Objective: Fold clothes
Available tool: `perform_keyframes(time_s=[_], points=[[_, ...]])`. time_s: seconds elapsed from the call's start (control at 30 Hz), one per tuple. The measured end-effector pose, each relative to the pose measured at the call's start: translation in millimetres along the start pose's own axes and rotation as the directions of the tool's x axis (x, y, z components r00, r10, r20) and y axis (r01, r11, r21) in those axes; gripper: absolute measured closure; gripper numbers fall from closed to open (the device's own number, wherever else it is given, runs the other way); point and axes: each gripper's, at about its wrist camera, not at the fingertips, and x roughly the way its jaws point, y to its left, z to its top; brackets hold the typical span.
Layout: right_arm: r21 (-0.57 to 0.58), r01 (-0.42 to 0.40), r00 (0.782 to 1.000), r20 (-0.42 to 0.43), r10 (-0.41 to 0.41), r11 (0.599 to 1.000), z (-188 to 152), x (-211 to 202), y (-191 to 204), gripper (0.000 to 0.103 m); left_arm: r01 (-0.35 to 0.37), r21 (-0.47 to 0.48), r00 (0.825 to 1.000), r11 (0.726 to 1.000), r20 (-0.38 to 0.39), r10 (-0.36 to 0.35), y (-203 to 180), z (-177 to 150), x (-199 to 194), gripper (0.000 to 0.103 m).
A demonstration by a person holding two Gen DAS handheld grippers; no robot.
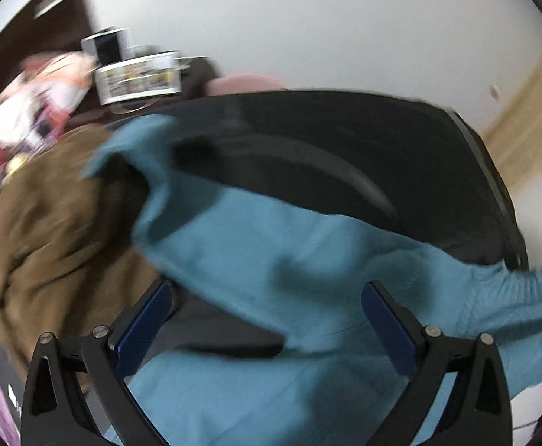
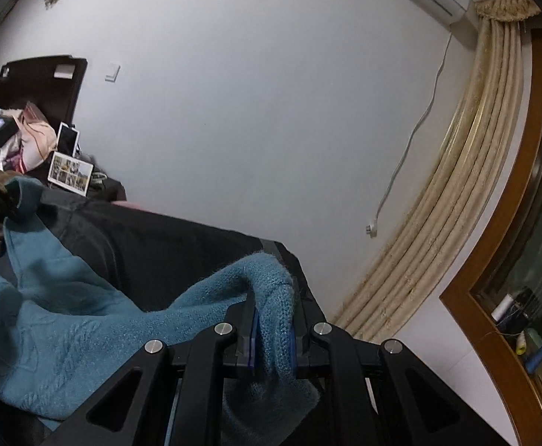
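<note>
Both tongs sit over a blue knitted sweater [image 1: 271,260] spread across a black counter [image 1: 345,141]. On the left, the left tongs [image 1: 267,308] stand wide apart, their blue pads [image 1: 148,327] well clear of each other, and nothing is pinched between them; the sweater lies under and ahead of the gap, with a dark strip of counter showing through near the left pad. That view is blurred, so the fine detail of the knit is lost there.

On the right, the right tongs [image 2: 272,330] are pressed close on a bunched fold of the sweater's edge, the wool squeezed between the two pads and bulging up above them in a rounded hump. From that grip the sweater runs away to the left across the counter, showing a cable pattern in the knit, and one end of it rises in a flap near a brown garment [image 1: 48,223].

The brown garment lies heaped just beside the sweater, on its left, touching it. Behind that sits a jumble of pink and white cloth [image 1: 48,85], and a photo frame [image 2: 71,173] leans near a white wall [image 2: 252,93]. In the right wrist view, cream curtains [image 2: 467,186] hang beside a wooden window frame [image 2: 493,252], and a white cord [image 2: 412,141] trails down the wall.
</note>
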Motion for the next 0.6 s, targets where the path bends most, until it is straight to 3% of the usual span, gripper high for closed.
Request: perform_keyframes(time_s=[0.17, 0.33, 0.5, 0.6], points=[[0.020, 0.012, 0.998, -0.056, -0.011, 1.000, -4, 9, 4, 0.091, 0.077, 0.127, 0.996, 0.989, -0.062, -0.069, -43, 8, 44, 0.000], [0.013, 0.038, 0.995, -0.094, -0.037, 0.999, -8, 12, 10, 0.091, 0.185, 0.205, 0.978, 0.961, -0.136, -0.159, -83, 7, 75, 0.000], [0.006, 0.063, 0.990, -0.129, -0.062, 0.998, -13, 15, 15, 0.091, 0.239, 0.235, 0.960, 0.942, -0.206, -0.191, -109, 3, 98, 0.000], [0.004, 0.071, 0.987, -0.142, -0.070, 0.997, -16, 14, 17, 0.091, 0.213, 0.248, 0.965, 0.945, -0.202, -0.165, -115, 3, 107, 0.000]])
